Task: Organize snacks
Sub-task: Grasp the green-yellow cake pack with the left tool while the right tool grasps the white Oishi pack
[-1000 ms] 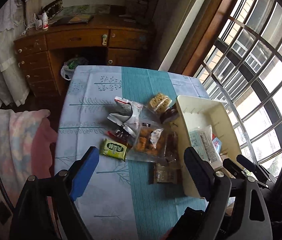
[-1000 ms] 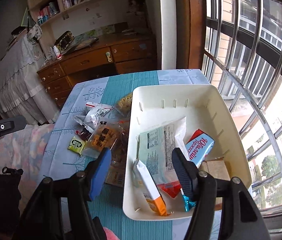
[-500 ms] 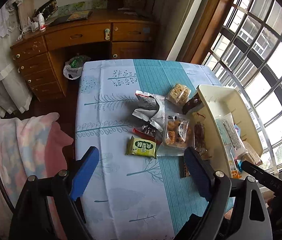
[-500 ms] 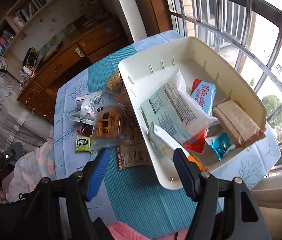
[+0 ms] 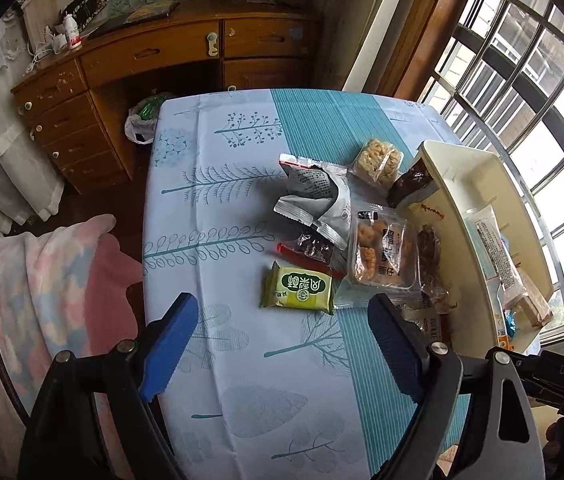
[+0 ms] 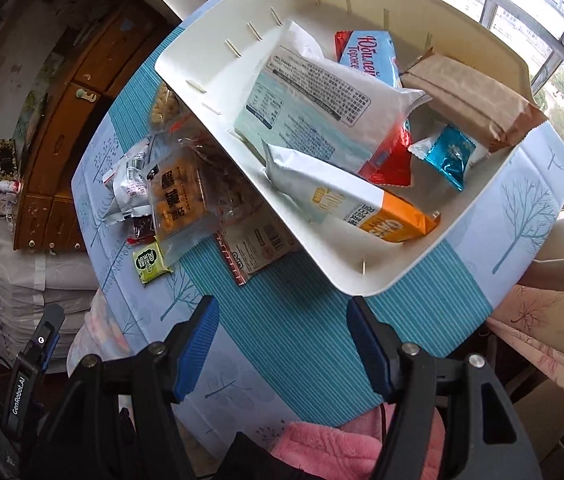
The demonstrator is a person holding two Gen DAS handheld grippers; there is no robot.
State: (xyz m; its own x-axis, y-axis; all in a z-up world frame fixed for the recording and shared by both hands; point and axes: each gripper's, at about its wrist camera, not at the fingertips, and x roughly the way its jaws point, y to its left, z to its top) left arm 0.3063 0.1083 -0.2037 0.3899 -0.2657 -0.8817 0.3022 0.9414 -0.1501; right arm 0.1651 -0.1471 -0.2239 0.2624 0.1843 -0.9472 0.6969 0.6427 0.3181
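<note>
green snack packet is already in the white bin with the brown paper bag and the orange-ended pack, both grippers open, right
Not quite: the green snack packet lies on the tablecloth, outside the white bin, as the left wrist view shows. The rest holds.

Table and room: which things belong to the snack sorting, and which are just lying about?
Job: white bin; green packet; grey wrapper; clear cookie bag.
Lying about: wooden desk; plastic bag on floor; pastel blanket.

Snack packets (image 5: 362, 236) on table (image 5: 241, 380), left of bin (image 5: 458, 184)
</note>
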